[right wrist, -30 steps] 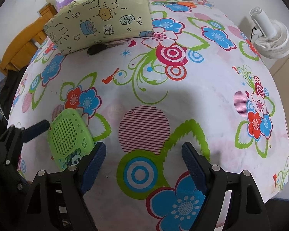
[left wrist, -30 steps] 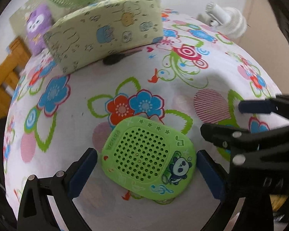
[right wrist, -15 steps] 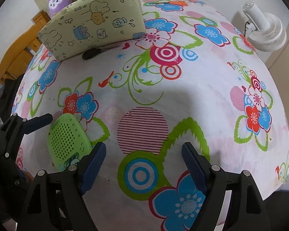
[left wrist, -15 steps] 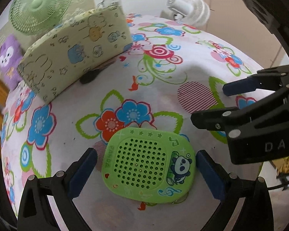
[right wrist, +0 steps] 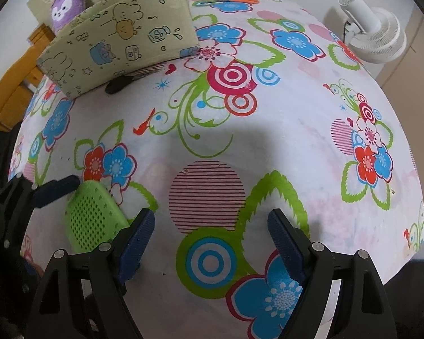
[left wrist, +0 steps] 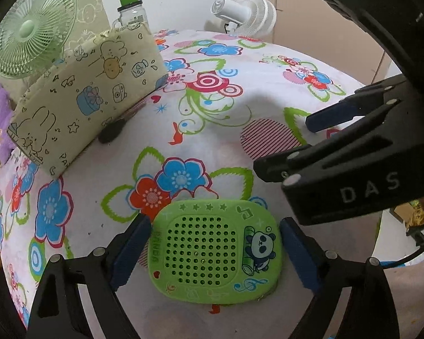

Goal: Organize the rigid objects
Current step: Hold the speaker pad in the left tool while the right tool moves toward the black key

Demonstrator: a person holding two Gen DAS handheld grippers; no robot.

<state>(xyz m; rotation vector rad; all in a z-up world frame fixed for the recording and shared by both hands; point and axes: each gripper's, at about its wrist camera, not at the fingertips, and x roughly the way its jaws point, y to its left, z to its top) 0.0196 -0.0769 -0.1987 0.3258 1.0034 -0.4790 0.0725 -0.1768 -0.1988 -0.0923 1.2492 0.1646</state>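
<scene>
**Left gripper brackets panda case on flowered table**

The left gripper (left wrist: 214, 248) hangs over a flat, rounded-rectangle case of bright green perforated plastic (left wrist: 215, 250), printed with a panda. The case lies flat on the flowered tablecloth (left wrist: 217, 147), squarely between the gripper's blue-padded fingers (left wrist: 130, 247). The jaws stand spread wide, one pad just beside each short edge; whether either pad yet touches the plastic cannot be told. The right gripper (right wrist: 212, 243) hovers to the case's right, jaws likewise apart and holding nothing, above bare cloth.

The case looks light, stiff and smooth, so it should lift easily but could skid or pivot under uneven pressure. Being thin and flat, it offers only its rim: the likeliest hold is across the two short edges now flanked by the pads, taken low near the cloth and square on, away from the rounded corners.

Well ahead of the left gripper stands a pale green cartoon-printed fabric box (left wrist: 84, 96), a plausible destination.
</scene>
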